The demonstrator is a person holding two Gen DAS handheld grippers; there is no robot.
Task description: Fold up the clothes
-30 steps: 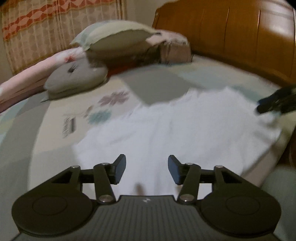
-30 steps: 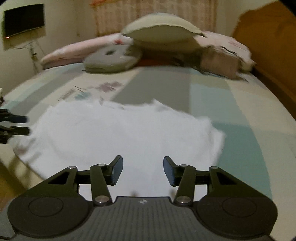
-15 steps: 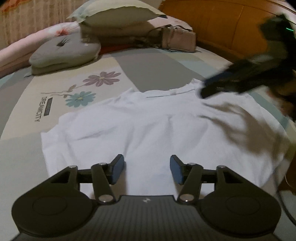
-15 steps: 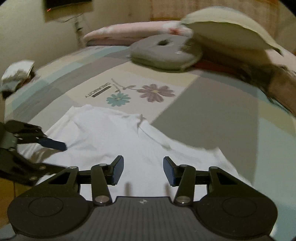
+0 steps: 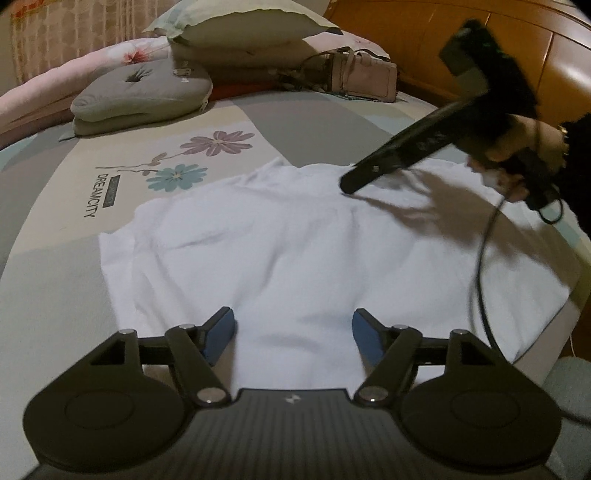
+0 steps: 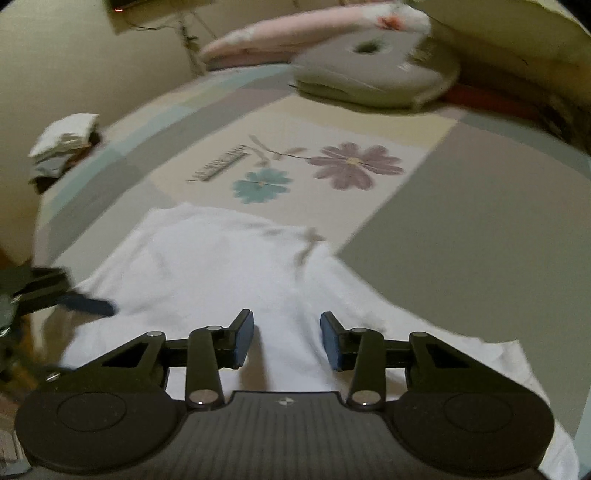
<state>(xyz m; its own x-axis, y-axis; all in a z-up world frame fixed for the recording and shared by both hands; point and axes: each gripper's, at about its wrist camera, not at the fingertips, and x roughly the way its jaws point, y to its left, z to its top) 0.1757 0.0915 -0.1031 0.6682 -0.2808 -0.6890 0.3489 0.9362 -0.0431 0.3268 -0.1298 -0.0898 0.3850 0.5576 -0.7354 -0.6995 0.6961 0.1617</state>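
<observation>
White shirt (image 5: 295, 236) lies spread flat mid-frame on the bed (image 5: 55, 295), so every edge is reachable. My left gripper (image 5: 293, 334) hovers at the lower centre, fingers spread, holding nothing. My right gripper (image 6: 287, 339), upper right in the left view, is also spread over the collar area.

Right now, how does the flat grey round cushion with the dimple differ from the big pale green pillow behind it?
The grey round cushion is low, with a dimple in its middle; the pale green pillow is plump and smooth-topped. The cushion lies directly on the patchwork bedspread; the pillow sits raised on a stack of bedding. Both rest at the head of the bed, beyond the white shirt.
</observation>
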